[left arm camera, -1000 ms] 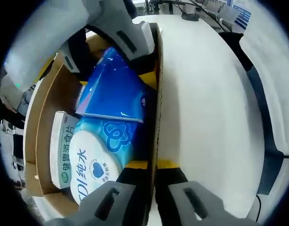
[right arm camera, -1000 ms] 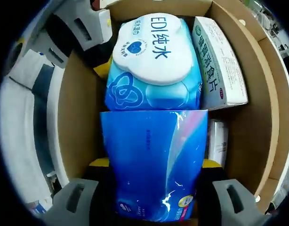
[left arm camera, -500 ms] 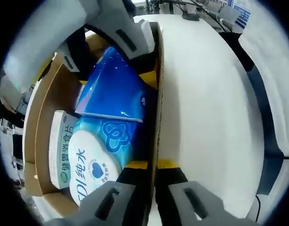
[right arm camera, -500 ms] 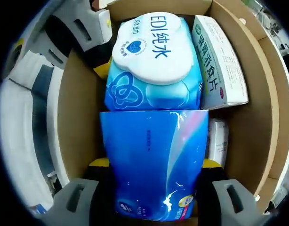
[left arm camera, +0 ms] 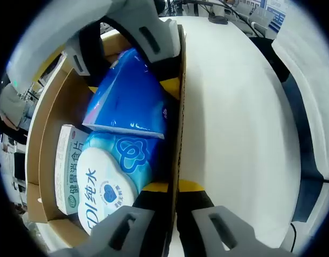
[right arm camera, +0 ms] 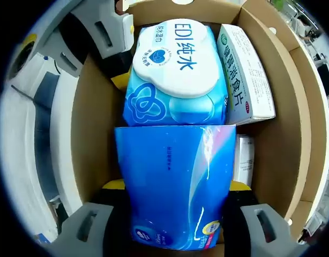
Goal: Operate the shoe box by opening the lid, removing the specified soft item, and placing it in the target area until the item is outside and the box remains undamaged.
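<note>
The blue tissue pack (right arm camera: 175,184), lower centre of the right gripper view, has tilted up slightly off the wet-wipes pack (right arm camera: 175,72) inside the open shoe box (right arm camera: 92,144); the lift-out looks begun. The right gripper (right arm camera: 172,225) is clamped on it. The left gripper (left arm camera: 172,225) pinches the box wall beside the white tabletop (left arm camera: 234,134).
</note>
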The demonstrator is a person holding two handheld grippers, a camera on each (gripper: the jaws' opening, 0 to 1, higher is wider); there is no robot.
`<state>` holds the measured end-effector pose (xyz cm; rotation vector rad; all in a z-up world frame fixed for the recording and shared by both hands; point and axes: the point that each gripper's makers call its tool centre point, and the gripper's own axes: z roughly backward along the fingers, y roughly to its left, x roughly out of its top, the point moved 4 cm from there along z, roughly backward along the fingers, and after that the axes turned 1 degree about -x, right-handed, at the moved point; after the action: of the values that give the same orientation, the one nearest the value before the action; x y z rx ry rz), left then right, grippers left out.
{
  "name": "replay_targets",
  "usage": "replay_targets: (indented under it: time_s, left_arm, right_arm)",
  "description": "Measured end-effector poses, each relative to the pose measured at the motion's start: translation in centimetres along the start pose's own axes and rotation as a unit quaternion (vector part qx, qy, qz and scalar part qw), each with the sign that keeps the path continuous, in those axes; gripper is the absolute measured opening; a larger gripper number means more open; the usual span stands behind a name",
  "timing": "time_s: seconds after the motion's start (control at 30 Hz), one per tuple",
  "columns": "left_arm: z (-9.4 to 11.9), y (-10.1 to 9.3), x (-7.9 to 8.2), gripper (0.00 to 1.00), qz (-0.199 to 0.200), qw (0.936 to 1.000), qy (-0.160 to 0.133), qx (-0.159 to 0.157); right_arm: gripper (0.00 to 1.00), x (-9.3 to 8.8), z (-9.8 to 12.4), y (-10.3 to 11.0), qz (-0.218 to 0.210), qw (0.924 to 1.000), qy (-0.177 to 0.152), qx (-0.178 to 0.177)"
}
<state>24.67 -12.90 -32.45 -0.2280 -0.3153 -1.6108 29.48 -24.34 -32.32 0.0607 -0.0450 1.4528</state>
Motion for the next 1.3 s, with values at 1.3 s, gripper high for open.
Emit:
replay_targets:
  time_s: [1.3]
  left_arm:
    - [-0.4, -0.3, 0.2, 0.01, -0.003, 1.0000, 0.005, -0.002]
  right_arm:
    - [0.65, -0.1, 3.9, -0.1, 0.023, 0.9977, -0.056, -0.029]
